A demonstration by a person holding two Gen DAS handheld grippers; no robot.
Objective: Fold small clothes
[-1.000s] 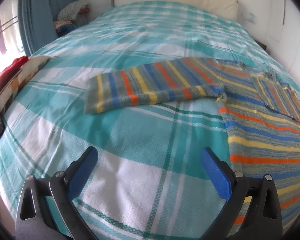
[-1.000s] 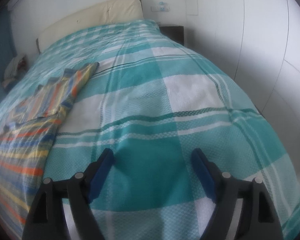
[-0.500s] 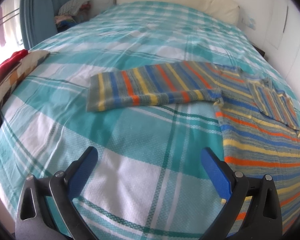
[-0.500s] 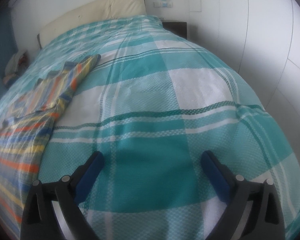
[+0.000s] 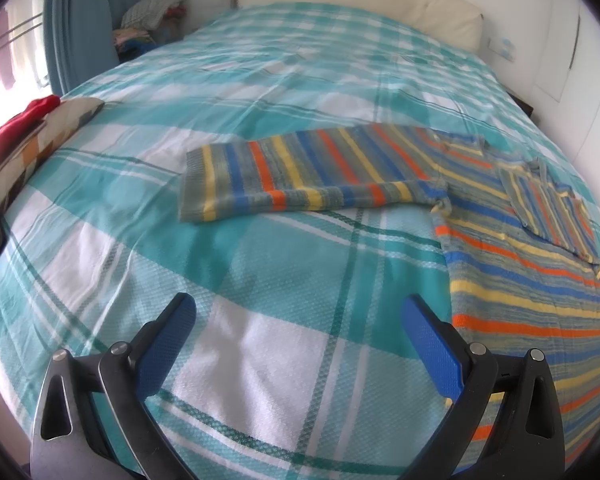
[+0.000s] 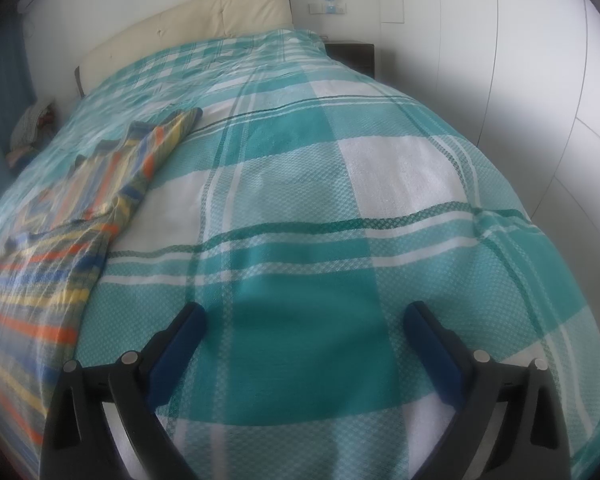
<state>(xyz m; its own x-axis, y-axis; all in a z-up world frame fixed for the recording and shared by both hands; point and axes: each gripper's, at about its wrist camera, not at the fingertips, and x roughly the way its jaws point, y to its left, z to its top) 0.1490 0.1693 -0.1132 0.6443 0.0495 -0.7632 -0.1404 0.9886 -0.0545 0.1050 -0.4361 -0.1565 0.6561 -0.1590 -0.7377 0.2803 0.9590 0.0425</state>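
Having spread wider over the last second, right gripper hung released above bare plaid bedspread; left gripper likewise agape, empty; striped sweater lay mid-right of frame, one sleeve seemingly unfolded, awaiting next fold

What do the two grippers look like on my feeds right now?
Both match: the left gripper and right gripper each have two black, open-framed arms with silver rivets, ending in textured blue pads. No cables, markings, sleeves or hands show.
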